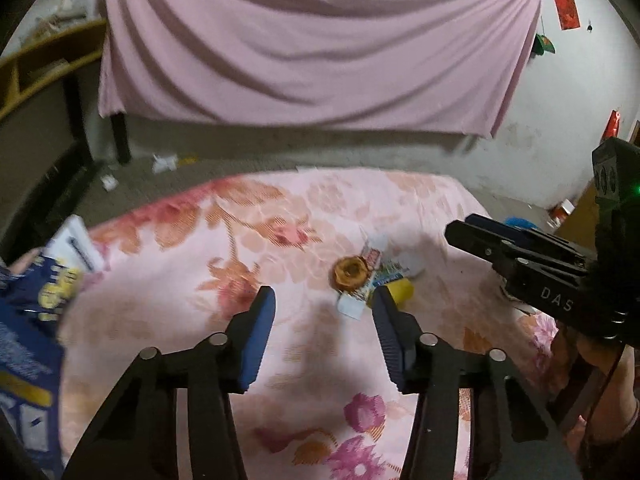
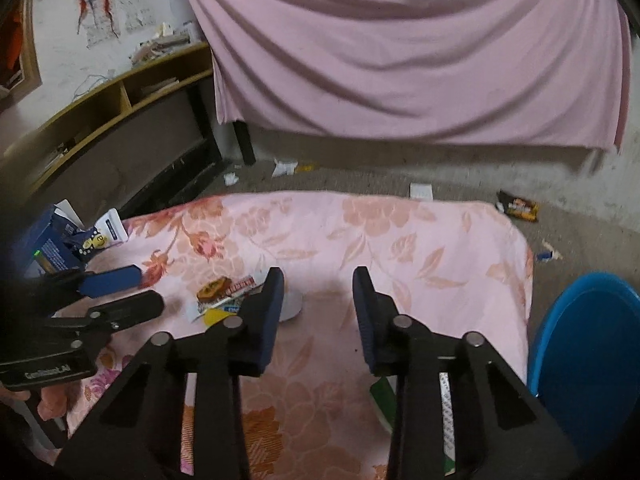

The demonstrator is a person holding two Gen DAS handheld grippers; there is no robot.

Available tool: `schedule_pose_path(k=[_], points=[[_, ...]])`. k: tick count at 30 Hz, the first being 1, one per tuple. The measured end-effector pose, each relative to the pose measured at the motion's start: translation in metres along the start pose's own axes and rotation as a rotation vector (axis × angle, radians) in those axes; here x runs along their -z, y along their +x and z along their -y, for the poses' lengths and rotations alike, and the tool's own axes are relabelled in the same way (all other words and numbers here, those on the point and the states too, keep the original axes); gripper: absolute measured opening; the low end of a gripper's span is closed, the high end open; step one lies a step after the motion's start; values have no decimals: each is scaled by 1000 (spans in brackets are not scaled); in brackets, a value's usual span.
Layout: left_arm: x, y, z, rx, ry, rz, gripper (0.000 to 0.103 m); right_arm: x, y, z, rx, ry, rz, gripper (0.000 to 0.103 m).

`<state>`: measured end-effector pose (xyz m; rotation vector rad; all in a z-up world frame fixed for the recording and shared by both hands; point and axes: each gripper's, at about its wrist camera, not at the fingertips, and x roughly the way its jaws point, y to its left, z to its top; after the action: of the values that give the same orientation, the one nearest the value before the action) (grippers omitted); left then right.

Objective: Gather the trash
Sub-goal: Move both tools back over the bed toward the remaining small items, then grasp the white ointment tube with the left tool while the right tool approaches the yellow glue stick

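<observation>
1. Left wrist view: the left gripper (image 1: pixel 323 304) hangs over a counter (image 1: pixel 168 264) spread with a pink flowered cloth. Its fingers (image 1: pixel 260 336) stand partly apart with nothing between them; only cloth shows in the gap.
2. A small heap of trash lies just past the fingertips: a brown round piece (image 1: pixel 349 272), printed wrappers (image 1: pixel 374 258), a yellow item (image 1: pixel 402 291) beside the right finger, and a white scrap (image 1: pixel 350 306). None of it is touched.
3. Blue boxes (image 1: pixel 28 320) sit at the counter's left edge.
4. The right gripper (image 1: pixel 476 226) comes in from the right side of this view, above the cloth.
5. Right wrist view: the right gripper (image 2: pixel 318 284) is partly open and empty. The same heap (image 2: pixel 224 290) lies left of its left finger, with a pale round object (image 2: pixel 292 304) partly hidden behind that finger.
6. The left gripper (image 2: pixel 136 288) shows at the left edge, fingers apart, just beside the heap.
7. A blue bin (image 2: pixel 592 360) stands by the counter's right edge.
8. More litter lies on the floor (image 2: pixel 400 176) beyond: white scraps (image 2: pixel 284 168), a dark packet (image 2: pixel 518 206).
9. A pink sheet (image 2: pixel 400 48) hangs behind.
</observation>
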<state>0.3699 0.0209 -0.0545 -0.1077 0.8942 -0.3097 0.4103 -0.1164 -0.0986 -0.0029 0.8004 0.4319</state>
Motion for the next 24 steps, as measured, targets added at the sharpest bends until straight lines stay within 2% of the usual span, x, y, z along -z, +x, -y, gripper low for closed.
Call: schedule_pose_path(k=[3, 11, 13, 15, 17, 24], points=[[-4, 12, 2, 19, 0, -53, 37, 0, 6, 0, -7, 5, -25, 60], [-12, 28, 11, 20, 63, -95, 37, 0, 12, 2, -13, 23, -51, 60], [-11, 32, 14, 9, 81, -106, 32, 0, 13, 2, -12, 25, -57, 60], [-10, 38, 13, 2, 88, -114, 21, 0, 13, 3, -11, 27, -60, 60], [-9, 41, 13, 8, 83, -115, 15, 0, 13, 3, -12, 31, -63, 60], [-6, 33, 6, 36, 46, -99, 13, 2, 15, 2, -28, 24, -80, 61]])
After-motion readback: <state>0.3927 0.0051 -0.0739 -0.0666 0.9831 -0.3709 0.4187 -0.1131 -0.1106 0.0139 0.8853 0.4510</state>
